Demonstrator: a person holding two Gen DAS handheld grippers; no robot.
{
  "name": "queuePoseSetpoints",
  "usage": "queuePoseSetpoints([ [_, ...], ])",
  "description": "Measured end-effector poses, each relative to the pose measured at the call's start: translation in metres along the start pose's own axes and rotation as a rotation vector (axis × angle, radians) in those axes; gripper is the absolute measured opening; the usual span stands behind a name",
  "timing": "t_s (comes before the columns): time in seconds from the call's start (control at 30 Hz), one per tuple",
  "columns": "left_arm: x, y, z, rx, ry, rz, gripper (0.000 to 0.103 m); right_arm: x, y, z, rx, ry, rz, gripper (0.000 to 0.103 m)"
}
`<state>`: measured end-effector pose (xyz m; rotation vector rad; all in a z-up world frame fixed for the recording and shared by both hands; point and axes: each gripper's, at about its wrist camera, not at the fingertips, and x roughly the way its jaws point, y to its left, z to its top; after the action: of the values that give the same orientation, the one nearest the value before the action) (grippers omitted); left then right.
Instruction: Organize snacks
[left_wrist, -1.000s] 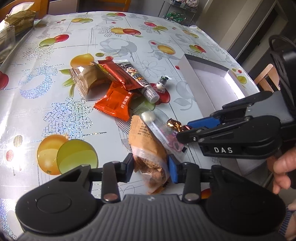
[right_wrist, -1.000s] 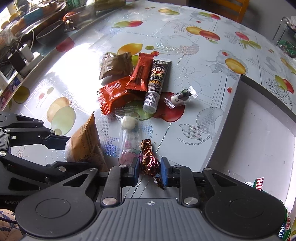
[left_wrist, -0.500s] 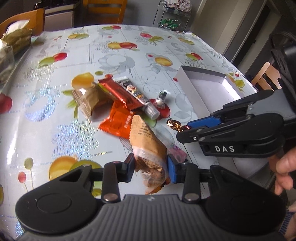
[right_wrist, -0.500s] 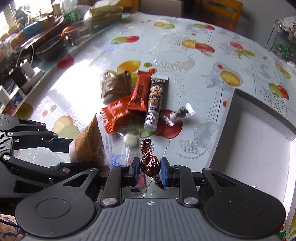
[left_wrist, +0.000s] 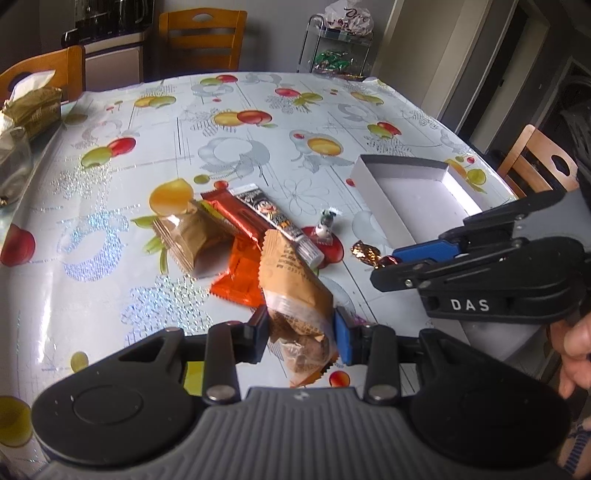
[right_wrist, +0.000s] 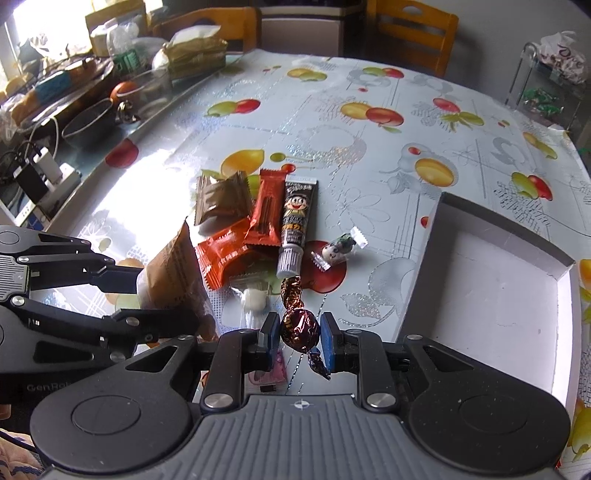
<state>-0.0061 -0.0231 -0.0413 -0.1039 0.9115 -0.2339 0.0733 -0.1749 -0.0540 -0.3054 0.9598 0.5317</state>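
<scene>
My left gripper (left_wrist: 301, 332) is shut on a tan snack bag (left_wrist: 295, 288) and holds it tilted above the table. My right gripper (right_wrist: 300, 334) is shut on a brown foil candy (right_wrist: 300, 328), also clear of the fruit-print tablecloth (right_wrist: 369, 155). The two grippers hang side by side. On the cloth lie a brown packet (right_wrist: 221, 195), a red bar (right_wrist: 266, 210), a black cartoon tube (right_wrist: 297, 218), an orange packet (right_wrist: 221, 254), a small white wrapped candy (right_wrist: 338, 249) and a clear sweet packet (right_wrist: 255, 299). To the right of the pile stands an open white box (right_wrist: 491, 295).
Wooden chairs (left_wrist: 201, 37) stand around the table. A cluttered side counter (right_wrist: 55, 92) with bowls, bags and chargers runs along the left in the right wrist view. A wire rack (left_wrist: 340, 48) with sweets stands beyond the far edge. A hand (left_wrist: 572, 347) grips the right tool.
Both grippers have risen from the table, the left with the tan bag and the right with the foil candy. The snack pile now looks further away.
</scene>
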Motion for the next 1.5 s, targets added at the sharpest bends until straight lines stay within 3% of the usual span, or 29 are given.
queuePoseSetpoints([
  [1.5,-0.009,-0.027,0.021,0.147,-0.054,-0.067,0.034,-0.046,-0.021,-0.02,0.143,-0.109,-0.103,0.025],
])
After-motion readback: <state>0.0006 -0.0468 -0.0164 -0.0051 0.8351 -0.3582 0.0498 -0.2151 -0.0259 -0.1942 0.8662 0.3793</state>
